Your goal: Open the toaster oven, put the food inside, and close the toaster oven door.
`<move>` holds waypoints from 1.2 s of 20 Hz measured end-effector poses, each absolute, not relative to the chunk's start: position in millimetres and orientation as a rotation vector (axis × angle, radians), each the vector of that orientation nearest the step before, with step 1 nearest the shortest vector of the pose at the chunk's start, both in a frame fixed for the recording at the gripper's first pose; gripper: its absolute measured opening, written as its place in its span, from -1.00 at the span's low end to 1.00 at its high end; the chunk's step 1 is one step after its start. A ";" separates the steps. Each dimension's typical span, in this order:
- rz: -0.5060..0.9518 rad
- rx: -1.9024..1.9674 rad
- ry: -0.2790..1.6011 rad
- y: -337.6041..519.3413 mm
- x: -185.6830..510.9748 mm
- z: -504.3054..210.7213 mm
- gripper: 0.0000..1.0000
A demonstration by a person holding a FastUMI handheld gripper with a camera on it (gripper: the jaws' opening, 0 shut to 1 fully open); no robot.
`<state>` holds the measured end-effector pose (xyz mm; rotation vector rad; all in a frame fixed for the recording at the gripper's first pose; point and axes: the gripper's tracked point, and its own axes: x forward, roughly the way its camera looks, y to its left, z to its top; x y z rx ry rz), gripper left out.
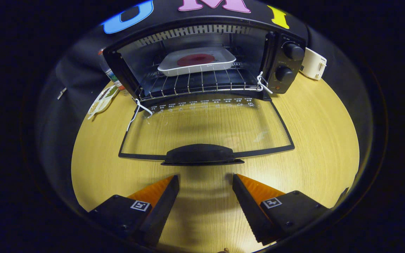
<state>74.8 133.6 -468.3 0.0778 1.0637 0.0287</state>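
Wooden bench carrying toaster oven at far edge, glass door dropped flat, tray with food on rack. Door likely stiff, hinged, fragile; best taken at handle. Gripper short of handle, jaws apart, empty.

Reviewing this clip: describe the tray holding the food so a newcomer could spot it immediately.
Find the black toaster oven on the wooden table, its glass door folded down flat beyond the open hand-held gripper. On the wire rack inside sits a white rectangular tray, the only pale dish there, with a dark red round patch at its centre.
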 end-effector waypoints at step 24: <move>0.135 0.126 0.381 131.9 96.1 -263.7 0.98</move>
